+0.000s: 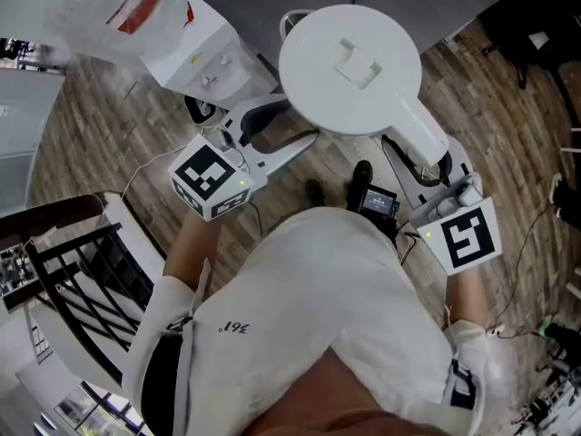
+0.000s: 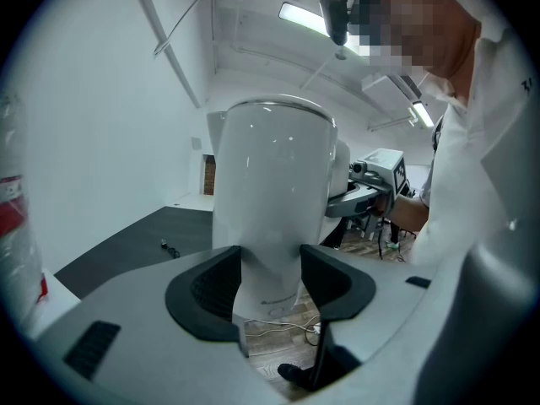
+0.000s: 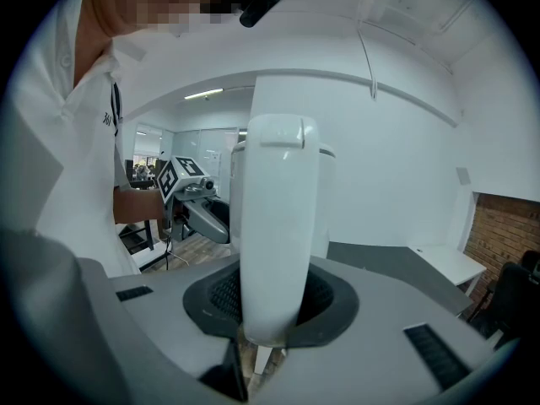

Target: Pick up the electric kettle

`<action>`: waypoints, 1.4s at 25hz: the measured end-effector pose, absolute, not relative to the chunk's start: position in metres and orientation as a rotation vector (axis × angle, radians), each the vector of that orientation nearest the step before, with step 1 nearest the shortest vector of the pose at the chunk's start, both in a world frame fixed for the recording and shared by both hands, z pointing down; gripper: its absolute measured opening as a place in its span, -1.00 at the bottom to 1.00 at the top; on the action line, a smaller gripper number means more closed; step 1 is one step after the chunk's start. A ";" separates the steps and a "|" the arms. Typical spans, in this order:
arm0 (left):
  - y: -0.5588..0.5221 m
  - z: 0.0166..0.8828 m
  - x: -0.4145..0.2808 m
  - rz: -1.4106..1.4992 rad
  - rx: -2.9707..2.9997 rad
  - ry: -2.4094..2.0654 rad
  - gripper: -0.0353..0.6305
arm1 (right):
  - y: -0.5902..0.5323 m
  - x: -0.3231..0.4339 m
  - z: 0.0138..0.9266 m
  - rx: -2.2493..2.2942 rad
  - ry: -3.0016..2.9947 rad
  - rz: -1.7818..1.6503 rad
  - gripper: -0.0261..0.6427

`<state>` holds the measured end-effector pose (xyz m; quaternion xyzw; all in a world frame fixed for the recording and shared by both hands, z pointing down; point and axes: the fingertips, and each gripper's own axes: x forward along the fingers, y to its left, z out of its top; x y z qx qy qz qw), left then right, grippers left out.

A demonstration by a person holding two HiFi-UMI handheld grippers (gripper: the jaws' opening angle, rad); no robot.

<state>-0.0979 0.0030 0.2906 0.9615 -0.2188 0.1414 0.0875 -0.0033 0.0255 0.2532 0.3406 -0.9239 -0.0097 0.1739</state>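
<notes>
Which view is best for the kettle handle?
Right gripper view: the handle fills the centre, with the fingers closed on it. Head view shows only its top, from above. Left gripper view shows the kettle body; the handle is hidden behind it.

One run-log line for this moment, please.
electric kettle: held above wooden floor | left gripper: shut on body | right gripper: shut on handle

The white shirt point(image 1: 300, 298) bears a small "361°" print.
</notes>
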 end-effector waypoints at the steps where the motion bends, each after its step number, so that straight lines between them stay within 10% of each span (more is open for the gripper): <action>1: -0.003 0.291 -0.093 0.424 2.857 -0.666 -0.22 | 0.019 0.001 0.253 0.952 -2.623 -0.037 -0.64; 35: -0.088 0.277 -0.051 0.418 2.866 -0.767 -0.22 | -0.070 0.044 0.237 0.898 -2.683 -0.080 -0.64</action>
